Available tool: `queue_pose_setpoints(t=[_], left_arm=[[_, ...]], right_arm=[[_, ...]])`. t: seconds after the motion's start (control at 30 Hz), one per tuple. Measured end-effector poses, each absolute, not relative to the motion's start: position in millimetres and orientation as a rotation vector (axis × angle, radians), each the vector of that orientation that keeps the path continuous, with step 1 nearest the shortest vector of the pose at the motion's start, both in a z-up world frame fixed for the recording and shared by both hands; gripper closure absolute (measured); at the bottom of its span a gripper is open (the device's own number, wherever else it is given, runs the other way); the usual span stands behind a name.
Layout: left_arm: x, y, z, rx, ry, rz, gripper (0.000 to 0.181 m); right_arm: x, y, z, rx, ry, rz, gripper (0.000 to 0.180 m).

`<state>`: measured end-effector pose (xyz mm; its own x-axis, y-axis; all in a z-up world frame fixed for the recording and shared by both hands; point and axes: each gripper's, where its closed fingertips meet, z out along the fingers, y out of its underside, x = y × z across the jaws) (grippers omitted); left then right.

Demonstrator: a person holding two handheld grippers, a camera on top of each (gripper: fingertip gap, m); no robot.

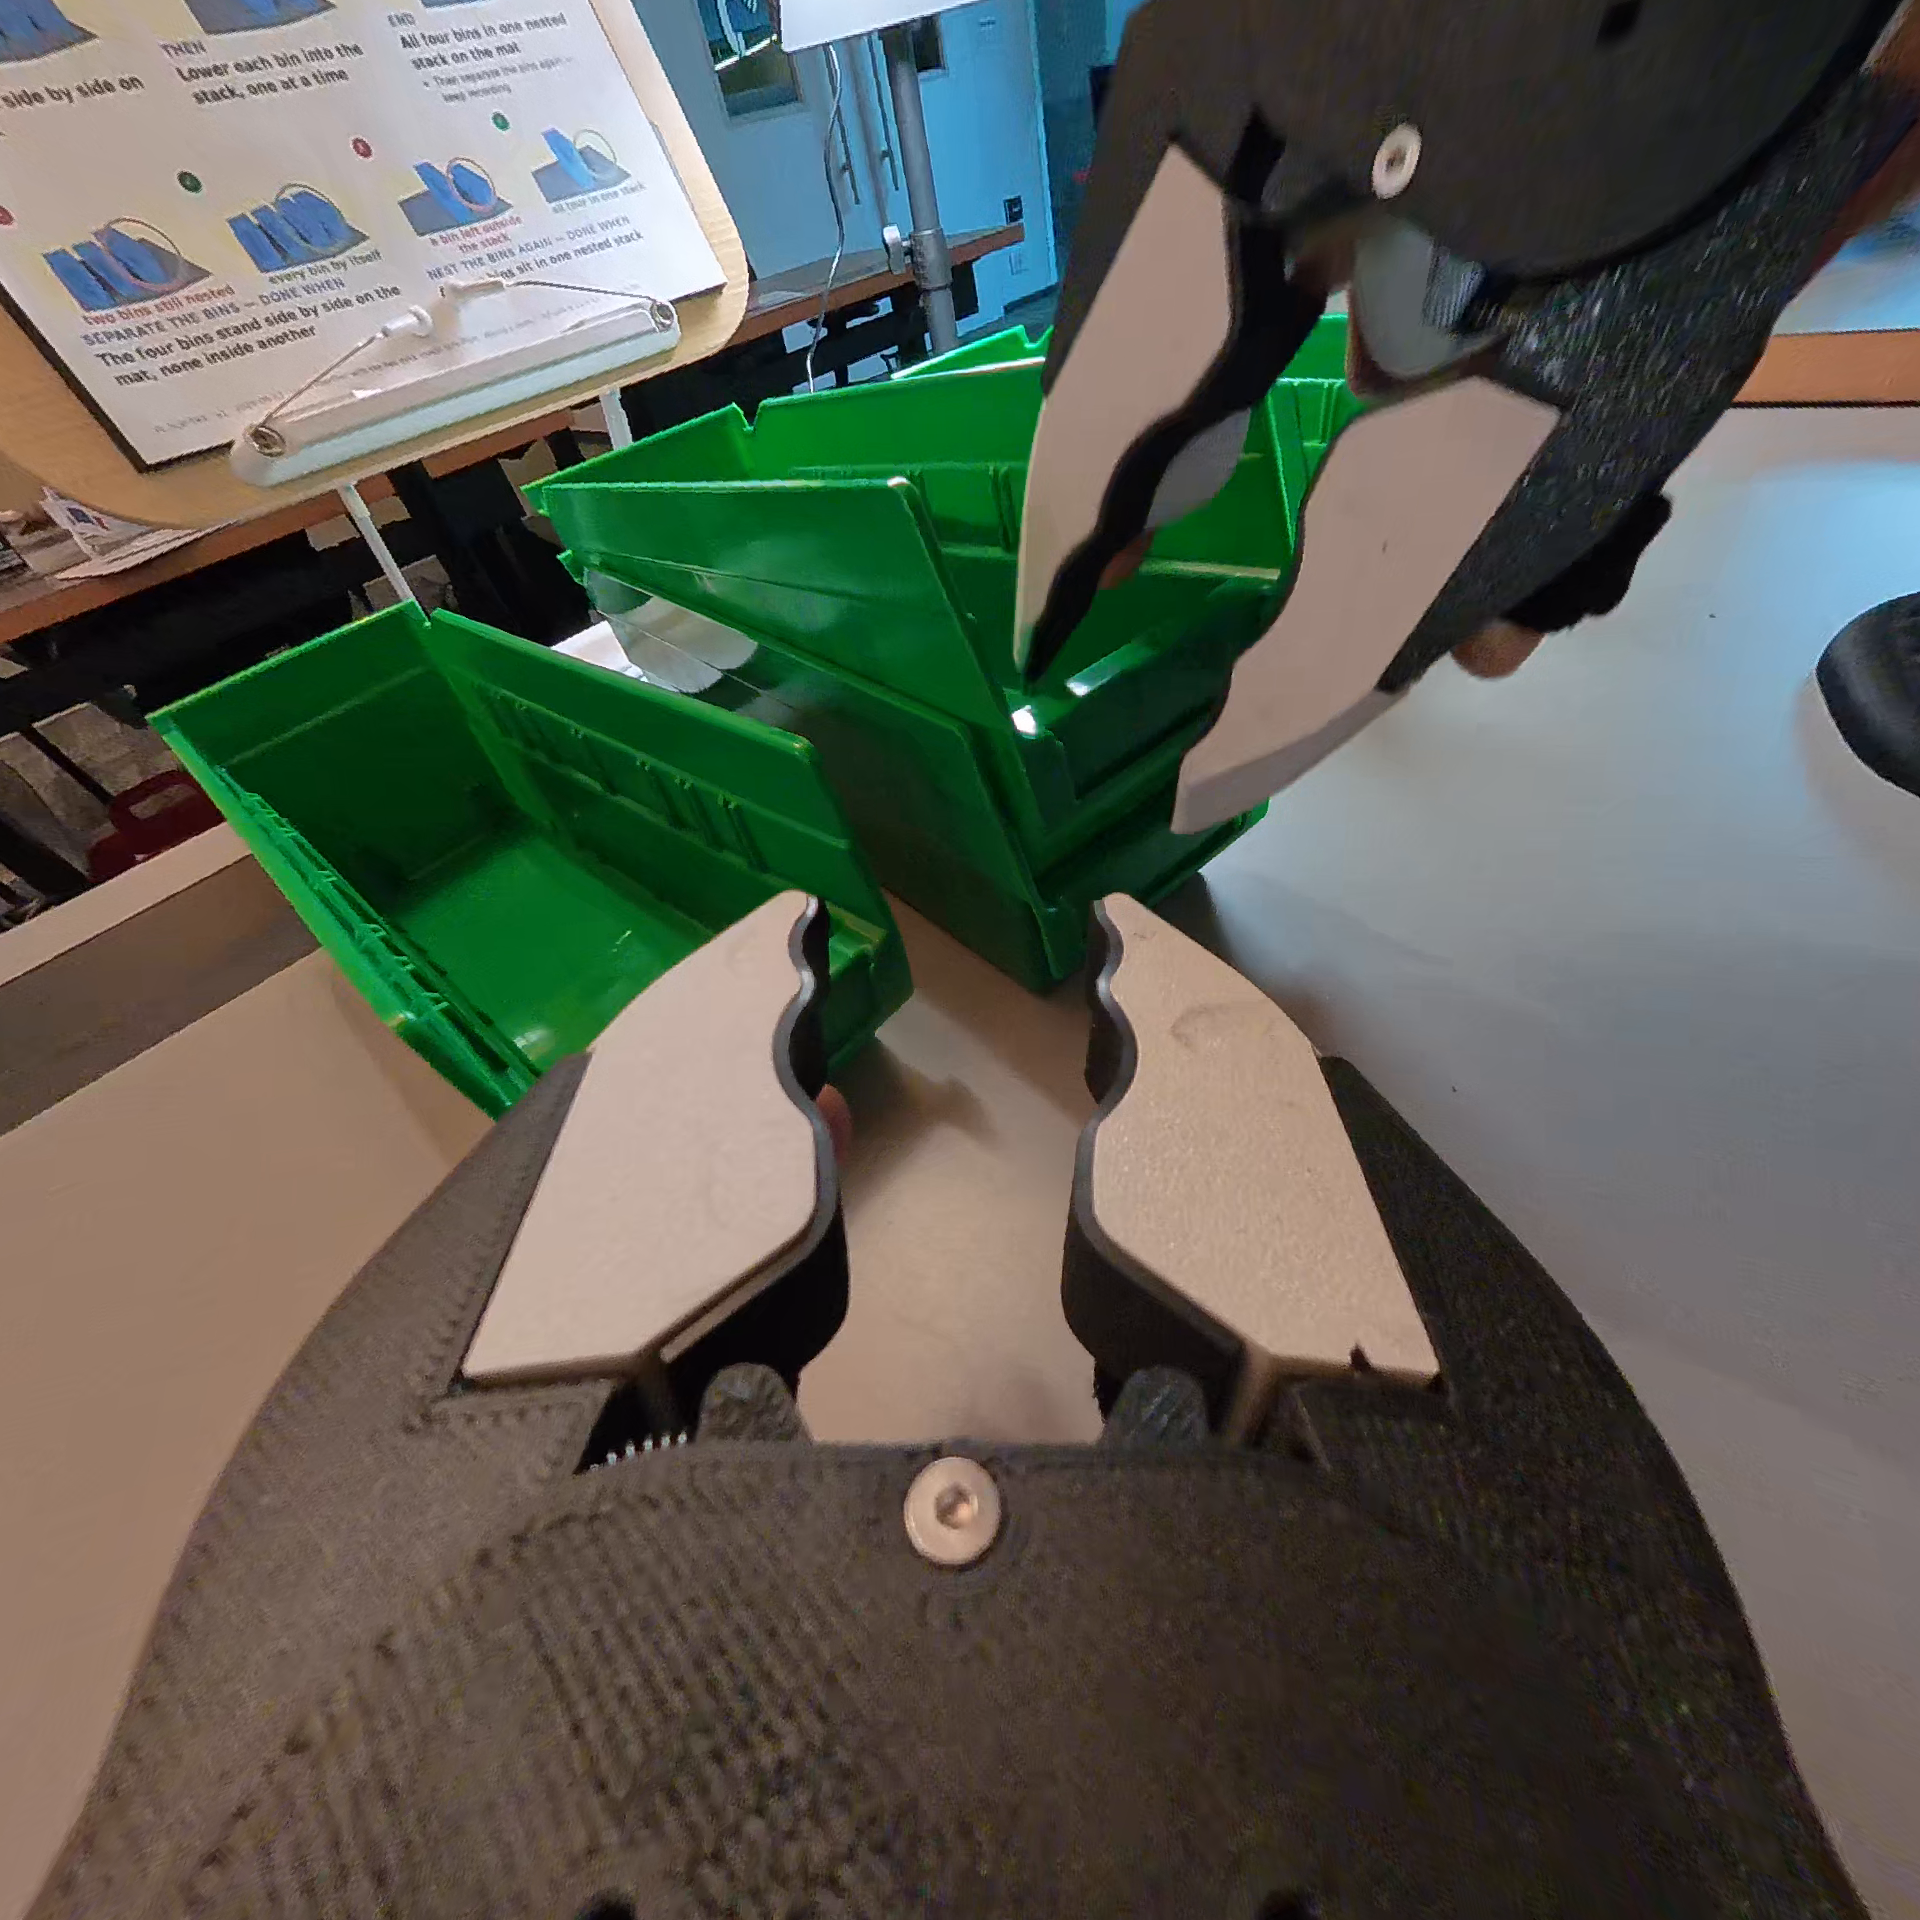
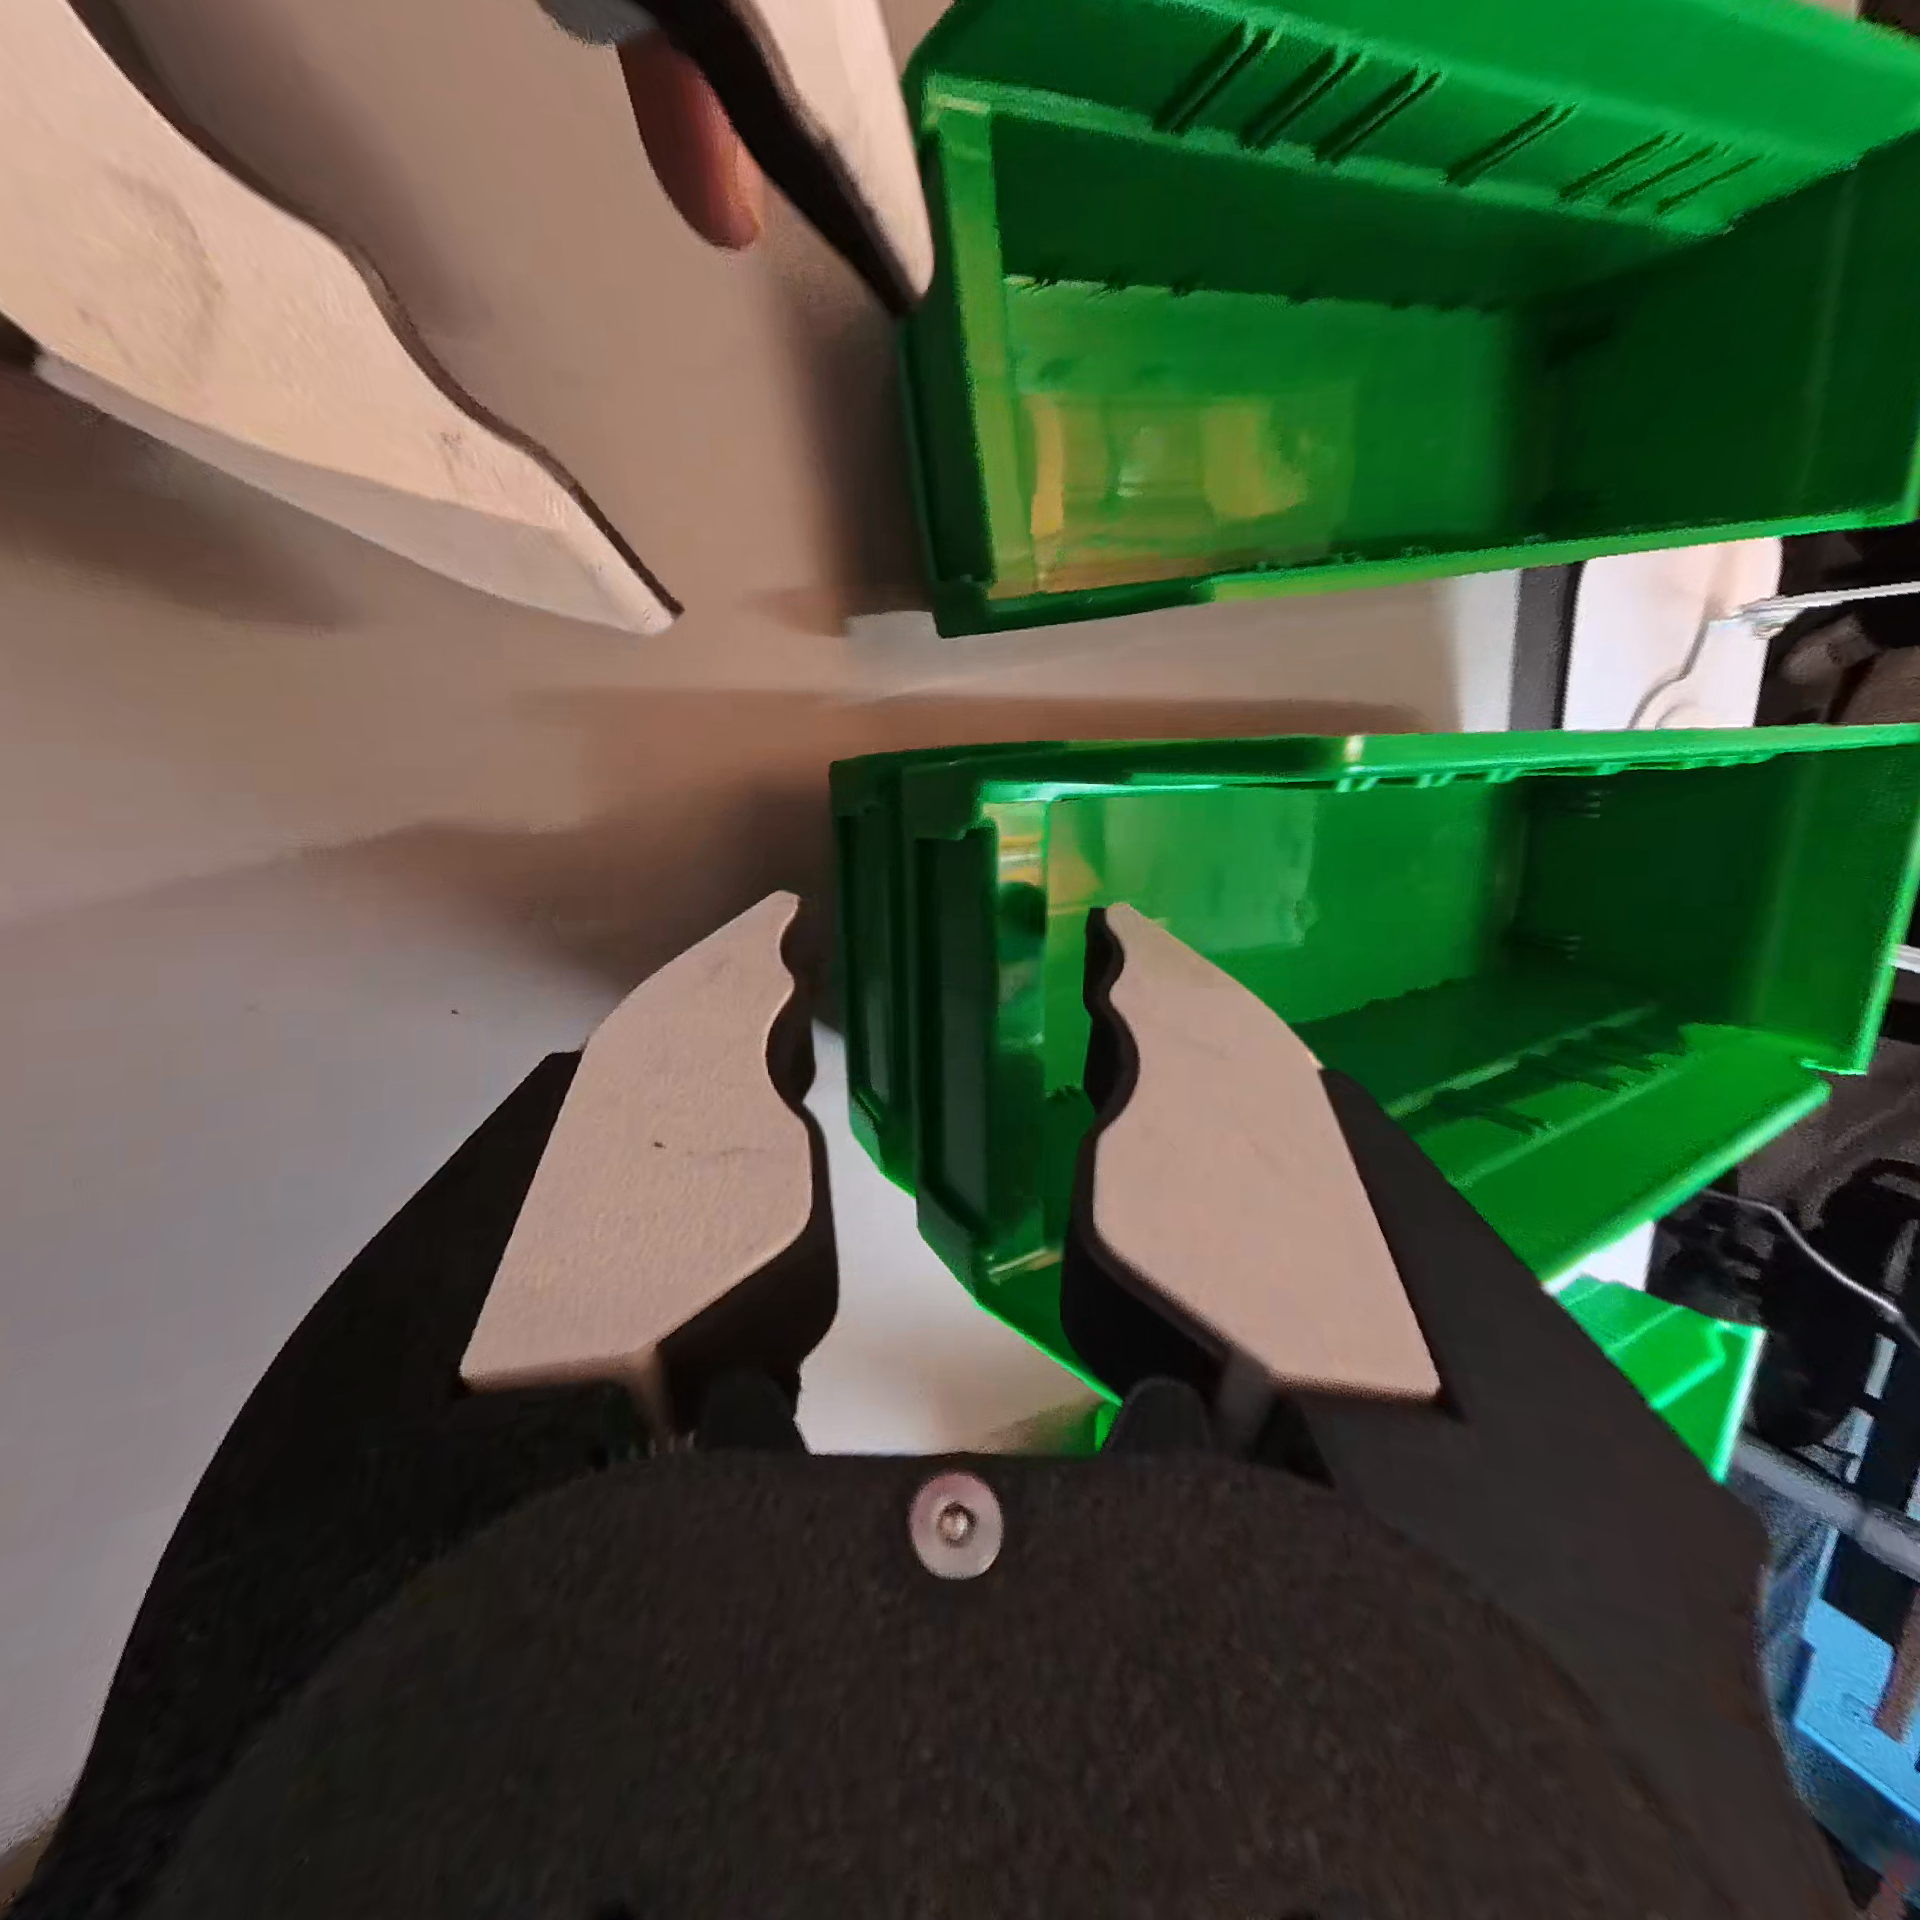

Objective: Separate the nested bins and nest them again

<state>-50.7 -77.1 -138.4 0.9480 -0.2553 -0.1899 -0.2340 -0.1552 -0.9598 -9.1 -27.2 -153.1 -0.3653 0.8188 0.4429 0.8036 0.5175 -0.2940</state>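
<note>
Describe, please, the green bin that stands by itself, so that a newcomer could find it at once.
Start at the pale table, where every bin is green. Most sit nested in one stack, with the right hand-held gripper open at its front lip. The single bin stands just left of that stack, apart from it; unlike its neighbours, it is empty and has nothing nested in it.

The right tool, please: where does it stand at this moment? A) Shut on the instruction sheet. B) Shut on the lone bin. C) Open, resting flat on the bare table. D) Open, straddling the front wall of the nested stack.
D: the right tool is open, one finger inside the stack, one outside its front wall.
</note>
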Motion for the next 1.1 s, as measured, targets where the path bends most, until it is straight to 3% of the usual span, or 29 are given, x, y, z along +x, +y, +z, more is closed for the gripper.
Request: queue_pose_setpoints(t=[0.17,0.3,0.5,0.87,1.1], left_arm=[[-51.2,-77.5,-136.8,-1.735,0.371,-0.015,0.134],[-51.9,-78.5,-135.1,-1.729,0.369,-0.015,0.134],[-47.0,-78.3,-140.1,-1.744,0.389,-0.024,0.135],[-41.6,-77.5,-147.3,-1.765,0.416,-0.019,0.137],[-41.1,-77.5,-148.7,-1.77,0.419,-0.02,0.137]], right_arm=[[-6.9,-20.8,-169.7,-1.327,-2.236,-0.021,0.133],[-5.8,-7.9,-173.8,-1.268,-2.241,-0.147,0.153],[-1.0,-10.1,-158.6,-1.224,-2.282,-0.119,0.152],[-2.7,-13.2,-86.9,-1.137,-2.25,-0.025,0.151],[6.7,-5.2,8.5,-1.13,-2.072,0.068,0.151]])
